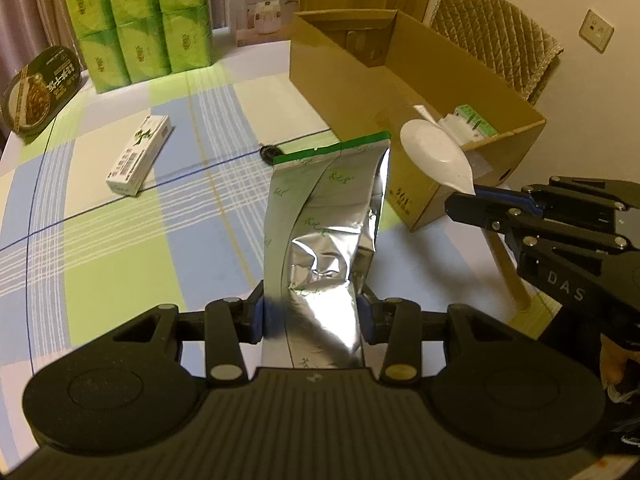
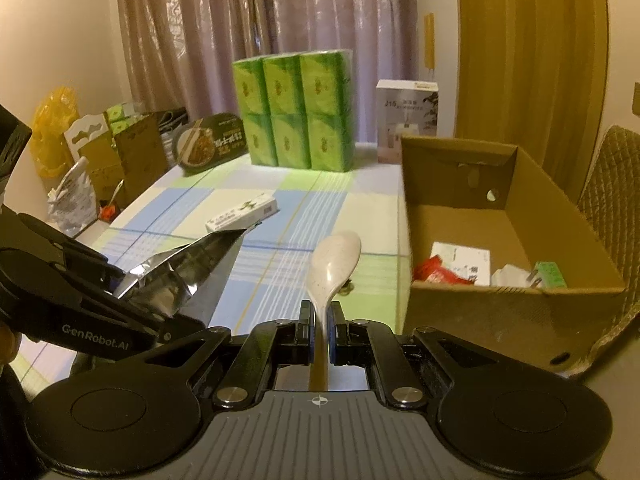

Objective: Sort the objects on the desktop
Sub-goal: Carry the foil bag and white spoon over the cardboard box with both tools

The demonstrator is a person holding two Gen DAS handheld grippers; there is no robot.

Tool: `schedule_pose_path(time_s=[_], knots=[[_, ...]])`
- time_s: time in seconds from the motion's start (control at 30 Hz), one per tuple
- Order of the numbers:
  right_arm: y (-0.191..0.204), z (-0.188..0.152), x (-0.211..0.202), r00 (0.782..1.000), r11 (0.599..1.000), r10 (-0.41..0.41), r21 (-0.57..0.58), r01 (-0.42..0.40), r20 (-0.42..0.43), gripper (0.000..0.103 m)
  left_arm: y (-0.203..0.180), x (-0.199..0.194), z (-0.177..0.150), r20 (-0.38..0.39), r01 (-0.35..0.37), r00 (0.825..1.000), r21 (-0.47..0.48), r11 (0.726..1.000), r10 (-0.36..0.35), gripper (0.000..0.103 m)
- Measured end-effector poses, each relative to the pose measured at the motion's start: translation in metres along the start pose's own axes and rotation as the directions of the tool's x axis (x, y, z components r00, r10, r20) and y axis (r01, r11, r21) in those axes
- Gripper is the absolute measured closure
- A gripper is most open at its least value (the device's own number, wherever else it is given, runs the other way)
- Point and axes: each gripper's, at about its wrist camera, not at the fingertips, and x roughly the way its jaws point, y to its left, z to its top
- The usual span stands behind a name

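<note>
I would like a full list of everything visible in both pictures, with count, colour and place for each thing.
foil pouch: 1, silver with green top edge, held upright in the left gripper
spoon: 1, pale speckled, held by its handle in the right gripper
cardboard box: 1, brown, open, right side of table, small packets inside
small carton: 1, white and green, lying flat mid-table
tissue packs: 6 visible, green, stacked at far edge
appliance box: 1, white, behind the cardboard box
meal tray: 1, dark, leaning beside the tissue packs
tablecloth: 1, green, blue and white check
chair: 1, quilted tan cover, behind the cardboard box
left gripper: black, jaws closed on the pouch
right gripper: black, jaws closed on the spoon
</note>
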Motion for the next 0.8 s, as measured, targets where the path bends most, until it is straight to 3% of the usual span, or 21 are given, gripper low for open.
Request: schedule_pose_path(time_s=[0.8], knots=[[-0.059,0.043,-0.024,0.992,0.997,-0.079,0.027,0.077,0.095,0.100,-0.051,-0.002,0.060,0.056,0.062,0.996,0.061,0.996,-0.065,0.065]])
